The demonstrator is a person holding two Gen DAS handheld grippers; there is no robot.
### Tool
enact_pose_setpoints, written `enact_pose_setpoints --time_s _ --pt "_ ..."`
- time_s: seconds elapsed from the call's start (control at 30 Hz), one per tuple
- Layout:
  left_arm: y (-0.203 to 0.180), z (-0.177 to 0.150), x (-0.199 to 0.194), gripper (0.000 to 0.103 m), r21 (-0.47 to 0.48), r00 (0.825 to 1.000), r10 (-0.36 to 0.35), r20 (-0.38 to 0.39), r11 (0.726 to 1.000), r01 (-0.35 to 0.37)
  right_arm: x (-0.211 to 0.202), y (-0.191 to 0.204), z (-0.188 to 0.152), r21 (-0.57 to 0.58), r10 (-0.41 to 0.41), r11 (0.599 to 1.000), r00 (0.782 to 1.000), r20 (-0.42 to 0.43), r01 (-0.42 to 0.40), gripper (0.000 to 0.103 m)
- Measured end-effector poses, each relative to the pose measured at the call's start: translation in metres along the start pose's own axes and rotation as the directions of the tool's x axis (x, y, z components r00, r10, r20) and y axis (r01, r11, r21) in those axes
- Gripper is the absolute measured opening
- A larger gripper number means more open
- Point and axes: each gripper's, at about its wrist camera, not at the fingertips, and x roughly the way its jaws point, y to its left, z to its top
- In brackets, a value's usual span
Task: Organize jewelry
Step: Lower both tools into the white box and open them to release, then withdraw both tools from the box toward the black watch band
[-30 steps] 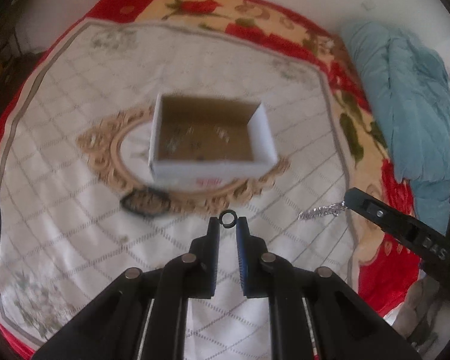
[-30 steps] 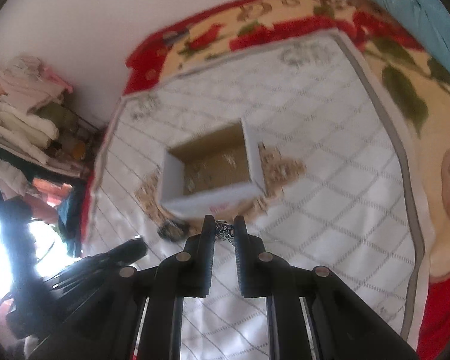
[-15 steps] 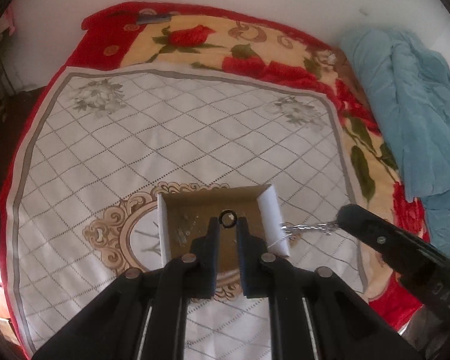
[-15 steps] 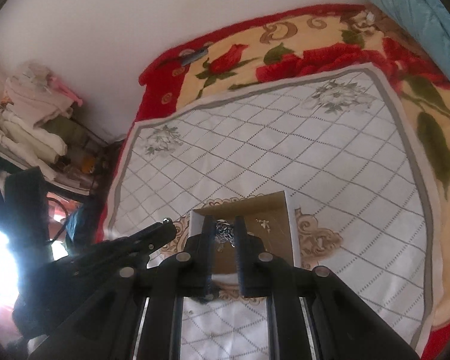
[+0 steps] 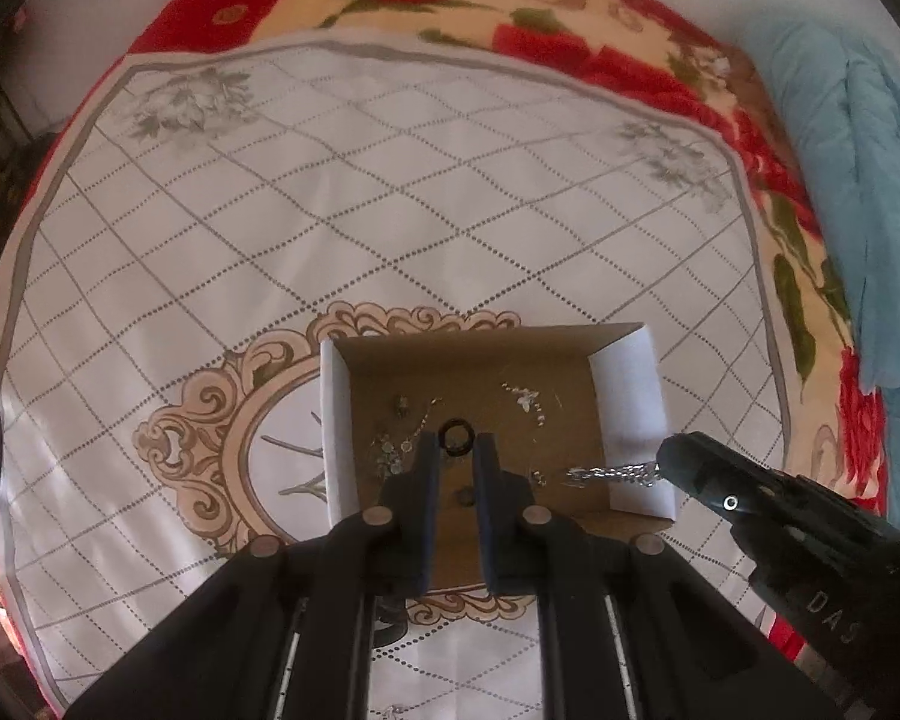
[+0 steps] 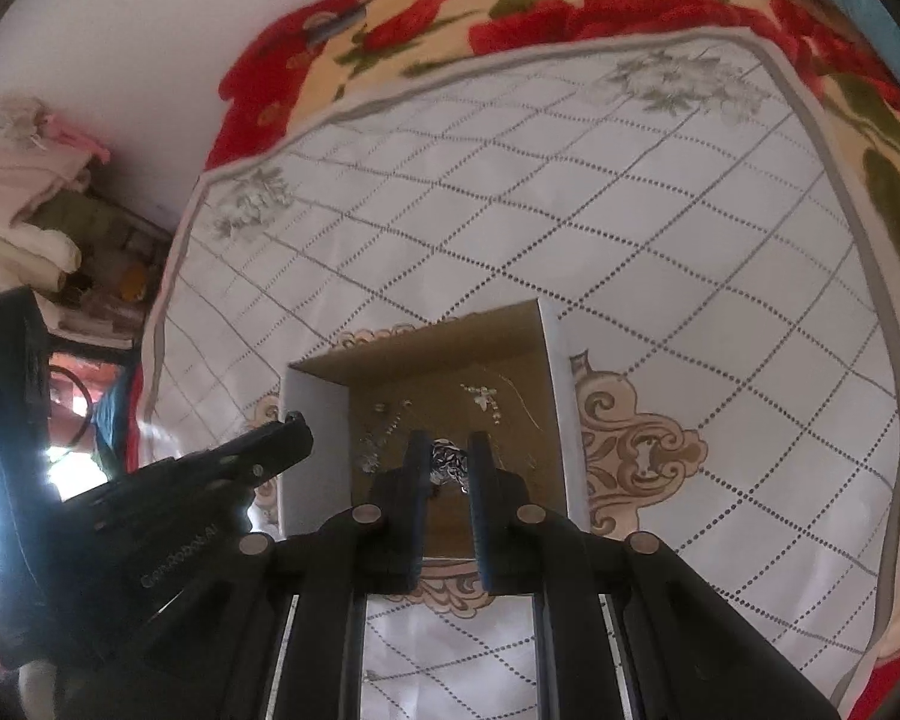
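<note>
Pinching a small dark ring (image 5: 456,439), left fingers (image 5: 429,462); right fingers (image 6: 480,468) clasp a silver chain (image 6: 448,462)

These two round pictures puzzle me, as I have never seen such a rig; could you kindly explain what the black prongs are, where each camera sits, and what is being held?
There is no robot arm here: a person holds a two-finger gripper in each hand, and a fisheye camera on each one looks forward along its fingers. One picture comes from the left gripper, the other from the right gripper; each also shows the other at its edge. Below lies a white patterned cloth over a red floral blanket, with a blue fabric bundle beside it. On the cloth stands an open cardboard box with small jewelry pieces on its floor. The left gripper pinches a small dark ring; the right pinches a silvery chain. Both are above the box.
</note>
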Motion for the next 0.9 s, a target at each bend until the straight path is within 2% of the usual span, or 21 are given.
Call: enact_pose_setpoints --time_s 0.1,0.2,0.23,0.27,0.3,0.33,0.37,0.4,0.43,0.47,0.57,0.63,0.67,0.73,0.8,0.9 --pt "-0.001 0.001 0.003 0.009 -0.009 1.0 0.0 -0.019 1.0 -0.001 0.009 0.0 0.002 -0.009 0.003 1.0 0.999 -0.038 -0.003 0.013" --pt "0.0 0.001 0.003 0.012 -0.032 1.0 0.006 -0.026 0.999 -0.007 0.013 0.004 0.003 -0.043 -0.038 0.998 0.997 -0.067 0.035 0.014" --pt "0.001 0.001 0.002 0.014 -0.037 1.0 0.016 -0.021 0.999 -0.017 0.012 0.006 0.002 -0.054 -0.053 0.997 0.996 -0.067 0.05 0.02" --pt "0.002 0.0 -0.001 0.024 -0.047 0.999 0.034 -0.016 0.998 -0.035 0.012 0.008 0.002 -0.065 -0.061 0.996 0.996 -0.072 0.056 0.038" --pt "0.004 0.0 -0.004 0.04 -0.057 0.999 0.047 -0.01 0.997 -0.048 0.011 0.01 0.002 -0.073 -0.069 0.995 0.995 -0.078 0.063 0.051" --pt "0.007 -0.001 -0.008 0.047 -0.07 0.998 0.058 0.0 0.996 -0.058 0.01 0.012 0.001 -0.078 -0.082 0.994 0.993 -0.079 0.076 0.067" --pt "0.011 -0.001 -0.011 0.063 -0.087 0.996 0.087 0.012 0.992 -0.086 0.007 0.011 0.001 -0.084 -0.108 0.991 0.991 -0.075 0.102 0.075" --pt "0.015 -0.002 -0.014 0.082 -0.1 0.994 0.11 0.016 0.989 -0.108 0.004 0.01 0.001 -0.078 -0.112 0.991 0.991 -0.076 0.106 0.079" --pt "0.021 -0.002 -0.016 0.091 -0.112 0.991 0.131 0.012 0.985 -0.129 0.002 0.008 0.0 -0.074 -0.128 0.99 0.989 -0.073 0.123 0.088" --pt "0.025 -0.004 -0.018 0.103 -0.118 0.99 0.143 0.01 0.983 -0.141 0.0 0.008 0.0 -0.082 -0.156 0.985 0.985 -0.07 0.15 0.091" --pt "0.032 -0.009 -0.027 0.103 -0.109 0.975 0.221 0.021 0.97 -0.218 -0.009 0.01 -0.004 -0.116 -0.254 0.961 0.967 -0.033 0.249 0.094" --pt "0.034 -0.013 -0.036 0.103 -0.092 0.955 0.292 0.051 0.954 -0.287 -0.015 0.015 -0.008 -0.164 -0.354 0.922 0.935 0.013 0.351 0.097" --pt "0.034 -0.015 -0.041 0.103 -0.084 0.944 0.323 0.069 0.945 -0.317 -0.018 0.017 -0.01 -0.176 -0.376 0.91 0.926 0.033 0.376 0.097" --pt "0.035 -0.02 -0.052 0.103 -0.077 0.927 0.36 0.103 0.932 -0.353 -0.025 0.022 -0.014 -0.198 -0.403 0.892 0.913 0.063 0.407 0.098" --pt "0.038 -0.024 -0.059 0.103 -0.084 0.923 0.367 0.113 0.93 -0.359 -0.032 0.027 -0.017 -0.2 -0.41 0.886 0.908 0.089 0.419 0.099" --pt "0.043 -0.032 -0.073 0.103 -0.109 0.921 0.369 0.125 0.928 -0.357 -0.044 0.033 -0.023 -0.189 -0.397 0.892 0.912 0.107 0.41 0.099"
